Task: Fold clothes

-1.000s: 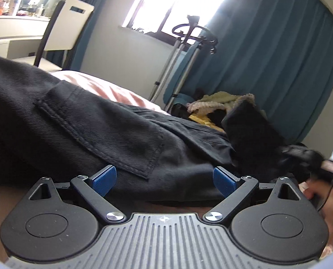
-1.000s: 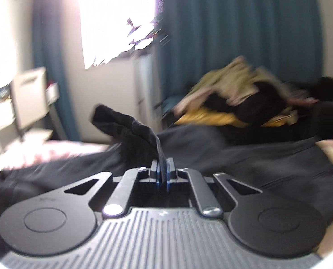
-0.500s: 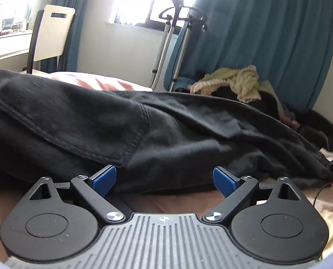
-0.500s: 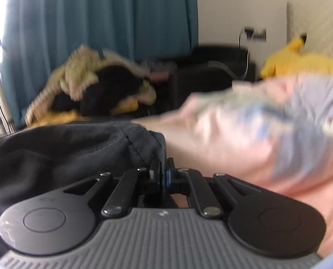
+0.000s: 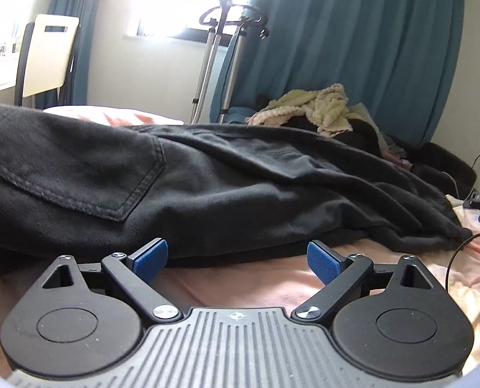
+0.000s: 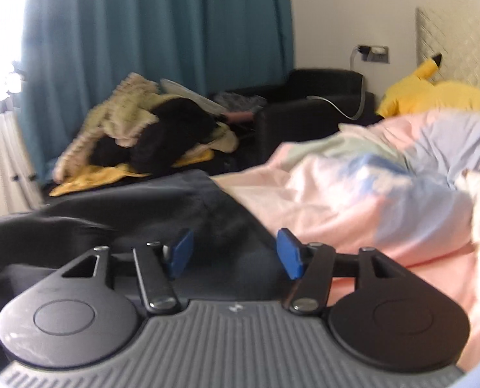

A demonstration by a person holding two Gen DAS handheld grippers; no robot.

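Black jeans lie spread across the pink bedsheet. Both claws are spread and empty: left gripper faces the near edge, right gripper the leg end. Pinch both layers squarely before lifting.

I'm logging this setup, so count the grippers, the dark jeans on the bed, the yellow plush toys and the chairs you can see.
Grippers: 2, left gripper open, right gripper open
Black jeans: 1, lying on the pink bedsheet
Yellow plush toy: 1
White chair: 1
Total: 5
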